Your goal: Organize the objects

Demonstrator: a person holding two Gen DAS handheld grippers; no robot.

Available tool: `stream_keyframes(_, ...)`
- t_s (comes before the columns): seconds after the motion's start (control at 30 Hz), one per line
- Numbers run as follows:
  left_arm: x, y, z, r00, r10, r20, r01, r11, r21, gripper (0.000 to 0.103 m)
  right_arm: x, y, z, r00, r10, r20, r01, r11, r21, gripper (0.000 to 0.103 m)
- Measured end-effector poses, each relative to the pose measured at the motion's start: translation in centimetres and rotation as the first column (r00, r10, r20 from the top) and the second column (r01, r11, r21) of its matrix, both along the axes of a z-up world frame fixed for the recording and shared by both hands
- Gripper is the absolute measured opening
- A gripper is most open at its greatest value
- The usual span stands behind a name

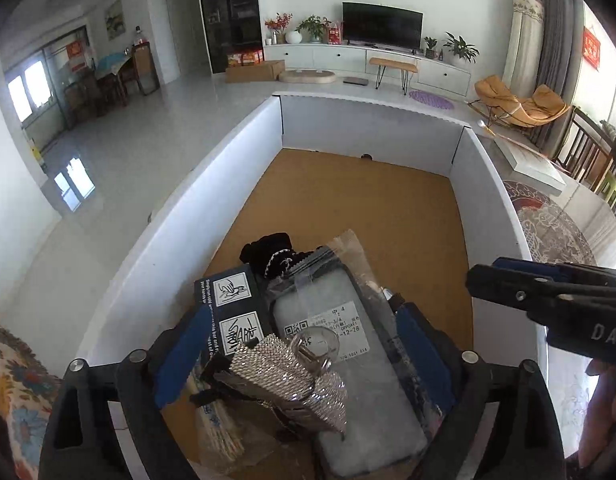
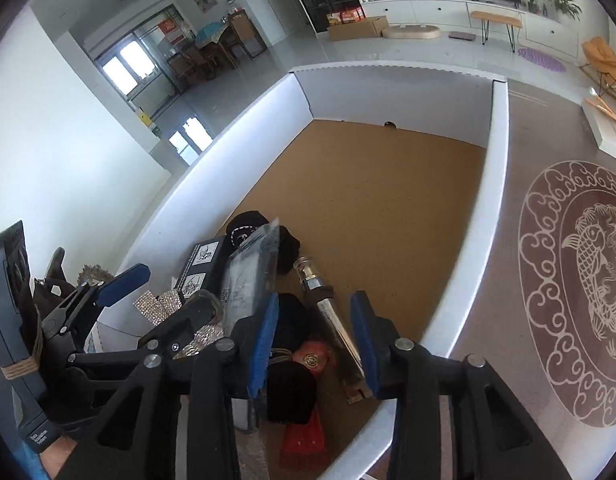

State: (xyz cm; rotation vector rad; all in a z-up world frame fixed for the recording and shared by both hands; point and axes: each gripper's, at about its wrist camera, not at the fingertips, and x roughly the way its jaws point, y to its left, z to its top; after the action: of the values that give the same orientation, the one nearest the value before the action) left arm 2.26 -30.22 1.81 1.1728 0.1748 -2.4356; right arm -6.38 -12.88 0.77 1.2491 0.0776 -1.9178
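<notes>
Both tongs hang over the near end of the white-walled box [image 1: 244,152]. Left tongs [image 1: 300,364] gape wide and hold nothing, with the glittery silver pouch [image 1: 292,384] straight under them, its long axis running across the gap. Right tongs [image 2: 313,344] stand part open and empty above a black tuft [image 2: 290,396] and red piece [image 2: 304,432]. Left looks nearer the pouch, so that grasp would call for a wrist turn.

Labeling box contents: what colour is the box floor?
Tan, cork-like brown box floor, bordered by white walls. Shows best in the right wrist view.
</notes>
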Motion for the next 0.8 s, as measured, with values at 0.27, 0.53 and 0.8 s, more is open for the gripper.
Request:
stream_keyframes(0.27, 1.3, 1.9, 1.9, 0.994, 0.104, -0.019, -0.105, 0.988, -0.11, 0.102, 0.7, 3.9, 4.3, 0.991, -0.077, -0.111, 0.077, 0.997, -0.003, 0.084)
stream_keyframes(0.53, 2.2, 1.9, 2.9, 0.991, 0.13, 0.037, -0.131, 0.991, 0.016, 0.102, 2.0, 4.1, 4.4, 0.992, -0.074, -0.101, 0.084, 0.992, 0.098, 0.087)
stream_keyframes(0.8, 3.1, 2.1, 3.6, 0.986, 0.105, 0.13, -0.107, 0.994, 0.011, 0.102, 4.1, 2.3, 4.8, 0.993, -0.036, -0.115, 0.055, 0.984, 0.168, 0.092)
